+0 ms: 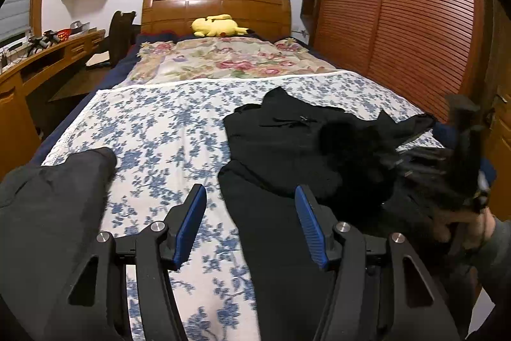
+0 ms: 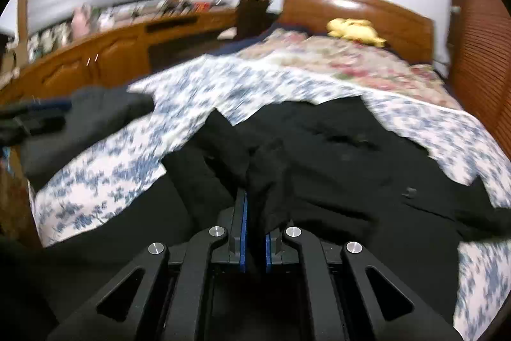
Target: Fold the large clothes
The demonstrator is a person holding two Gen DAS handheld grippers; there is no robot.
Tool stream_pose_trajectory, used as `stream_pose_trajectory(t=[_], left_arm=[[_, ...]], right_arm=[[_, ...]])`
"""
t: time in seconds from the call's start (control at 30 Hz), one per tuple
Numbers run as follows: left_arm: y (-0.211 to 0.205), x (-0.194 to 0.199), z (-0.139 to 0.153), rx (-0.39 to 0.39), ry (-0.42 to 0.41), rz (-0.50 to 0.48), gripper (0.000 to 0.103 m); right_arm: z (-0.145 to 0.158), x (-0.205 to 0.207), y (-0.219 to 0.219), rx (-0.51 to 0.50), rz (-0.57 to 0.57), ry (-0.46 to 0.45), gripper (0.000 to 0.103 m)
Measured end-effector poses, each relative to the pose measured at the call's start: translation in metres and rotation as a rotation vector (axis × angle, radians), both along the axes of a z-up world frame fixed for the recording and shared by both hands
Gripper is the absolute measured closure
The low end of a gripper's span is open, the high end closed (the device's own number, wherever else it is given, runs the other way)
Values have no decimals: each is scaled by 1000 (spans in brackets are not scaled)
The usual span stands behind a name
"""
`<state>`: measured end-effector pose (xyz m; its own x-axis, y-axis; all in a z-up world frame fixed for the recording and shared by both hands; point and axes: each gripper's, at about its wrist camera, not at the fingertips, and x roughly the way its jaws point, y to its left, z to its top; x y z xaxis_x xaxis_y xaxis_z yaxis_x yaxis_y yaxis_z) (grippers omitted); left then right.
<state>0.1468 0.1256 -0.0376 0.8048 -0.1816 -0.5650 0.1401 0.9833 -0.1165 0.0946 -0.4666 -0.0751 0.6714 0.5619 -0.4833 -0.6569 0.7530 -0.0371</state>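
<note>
One wooden-framed bed with a blue-and-white floral sheet [image 1: 166, 117] is the work surface, spread flat ahead of both tongs so the fabric has room to lie out. One large black garment of soft heavy cloth [image 1: 287, 143] lies on it, mostly ahead and to the right of the left gripper [image 1: 250, 226], with one long strip running back between and under that gripper's right finger; in the right wrist view it fills the area straight ahead of the right gripper [image 2: 255, 213]. Right gripper: blue pads nearly together, pinching a raised fold of the black cloth, likely to lift and carry that edge over for a fold. Left gripper: jaws standing about half apart, nothing between the pads, floral sheet visible in the gap; probably waiting to take a second corner. One dark grey folded cloth [image 1: 57, 197] sits just left of the left gripper, probably set aside clear of the fold area. One yellow plush toy [image 1: 218, 25] sits far ahead by the headboard, out of the way. Count: two tongs, one black garment, one grey cloth, one toy. Right wrist view is blurred, so the exact pinch point is uncertain.
</note>
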Motion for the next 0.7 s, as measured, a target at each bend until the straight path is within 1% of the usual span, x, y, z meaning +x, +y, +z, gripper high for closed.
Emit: stream_pose_trajectory(t=[0.07, 0.1, 0.23, 0.33, 0.53, 0.6, 0.67, 0.7], left_arm=[[-10, 1, 2, -5, -8, -14, 44], [-15, 2, 3, -6, -11, -21, 44], [-35, 6, 4, -6, -14, -49, 44], [-51, 10, 4, 7, -11, -73, 44], [-79, 17, 5, 16, -19, -113, 44], [-86, 19, 5, 21, -16, -123, 44], [-93, 22, 4, 21, -12, -131, 44], [-96, 23, 4, 18, -10, -136, 44]], right_arm=[[8, -10, -31, 87, -33, 10, 95], [11, -13, -44, 113, -43, 16, 95], [10, -23, -79, 154, -86, 34, 95], [6, -30, -92, 148, -106, 42, 95], [2, -43, -98, 123, -134, 62, 95], [4, -50, -108, 121, -146, 87, 88], [4, -55, -116, 116, -175, 88, 77], [5, -54, -116, 114, -187, 87, 73]])
